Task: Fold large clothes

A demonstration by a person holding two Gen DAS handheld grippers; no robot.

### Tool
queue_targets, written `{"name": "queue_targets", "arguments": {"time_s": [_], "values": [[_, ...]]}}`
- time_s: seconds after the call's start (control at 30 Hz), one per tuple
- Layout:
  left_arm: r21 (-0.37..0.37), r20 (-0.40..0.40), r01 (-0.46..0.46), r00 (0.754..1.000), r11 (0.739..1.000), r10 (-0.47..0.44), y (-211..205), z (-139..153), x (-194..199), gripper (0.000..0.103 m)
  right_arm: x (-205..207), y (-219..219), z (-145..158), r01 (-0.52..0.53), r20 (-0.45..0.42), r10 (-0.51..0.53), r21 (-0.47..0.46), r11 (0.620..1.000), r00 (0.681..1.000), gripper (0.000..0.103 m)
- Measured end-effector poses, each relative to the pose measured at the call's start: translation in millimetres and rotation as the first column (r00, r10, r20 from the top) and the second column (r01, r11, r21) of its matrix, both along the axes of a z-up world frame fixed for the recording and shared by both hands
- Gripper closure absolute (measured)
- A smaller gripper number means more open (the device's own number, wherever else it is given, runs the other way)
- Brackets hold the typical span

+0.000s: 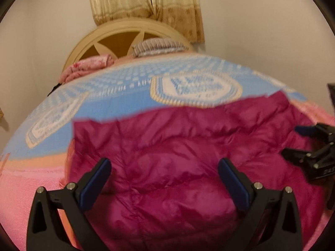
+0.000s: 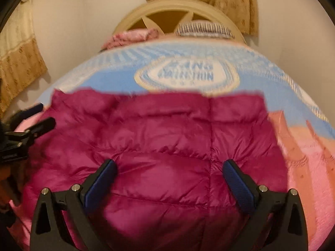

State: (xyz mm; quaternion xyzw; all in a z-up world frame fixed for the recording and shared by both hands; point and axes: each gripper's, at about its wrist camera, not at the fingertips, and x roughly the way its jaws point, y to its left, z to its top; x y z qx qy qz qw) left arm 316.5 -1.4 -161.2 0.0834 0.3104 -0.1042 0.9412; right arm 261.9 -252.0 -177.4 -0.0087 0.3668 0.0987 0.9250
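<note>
A magenta quilted puffer jacket [image 1: 178,156] lies spread on the bed, its far hem a ragged straight edge. The same jacket [image 2: 163,142] fills the middle of the right wrist view. My left gripper [image 1: 164,167] hovers over its near part, jaws wide, open, nothing between the pads. My right gripper [image 2: 169,169] also stands open above the jacket, holding nothing. Each gripper shows in the other's view: the right gripper [image 1: 297,142] at the right edge, the left gripper [image 2: 46,115] at the left edge, both at the jacket's sides.
The bed carries a blue and pink blanket [image 1: 125,87] with white emblems. A cream headboard [image 1: 125,33], a pink pillow [image 1: 88,67] and a striped pillow [image 1: 159,46] sit at the far end. Beige curtains [image 1: 146,0] hang on the wall behind.
</note>
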Motion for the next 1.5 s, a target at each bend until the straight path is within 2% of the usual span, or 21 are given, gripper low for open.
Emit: {"name": "queue_targets", "arguments": {"time_s": [0.1,0.23,0.4,1.17,1.27,1.33,1.5], "values": [[-0.009,-0.050,-0.009,0.999,1.000,0.008,1,-11,10,0.000,3,1,-10,-0.003,-0.002,0.003,-0.017,1.000,1.000,0.001],[-0.005,-0.085,-0.008,0.996,1.000,0.007,1,-16,16,0.000,8,-2,-15,-0.003,-0.032,0.003,-0.009,1.000,0.999,0.001],[0.008,-0.126,-0.009,0.992,1.000,0.010,-2,-22,21,0.000,9,2,-20,0.006,-0.040,-0.008,-0.048,0.999,0.999,0.001],[0.039,-0.158,-0.008,0.987,0.999,0.014,-6,-28,26,0.000,17,18,-26,0.016,-0.078,-0.027,-0.138,0.990,0.997,0.001],[0.006,-0.178,-0.011,0.984,1.000,0.012,2,-22,24,0.000,18,20,-26,0.016,-0.083,-0.028,-0.142,0.990,0.996,0.001],[-0.042,-0.172,-0.034,0.985,0.999,0.026,19,-10,11,0.000,18,20,-26,0.014,-0.086,-0.027,-0.141,0.990,0.996,0.001],[-0.116,-0.114,-0.109,0.989,0.987,0.096,75,17,-49,0.000,17,22,-26,0.016,-0.086,-0.029,-0.148,0.989,0.996,0.001]]}}
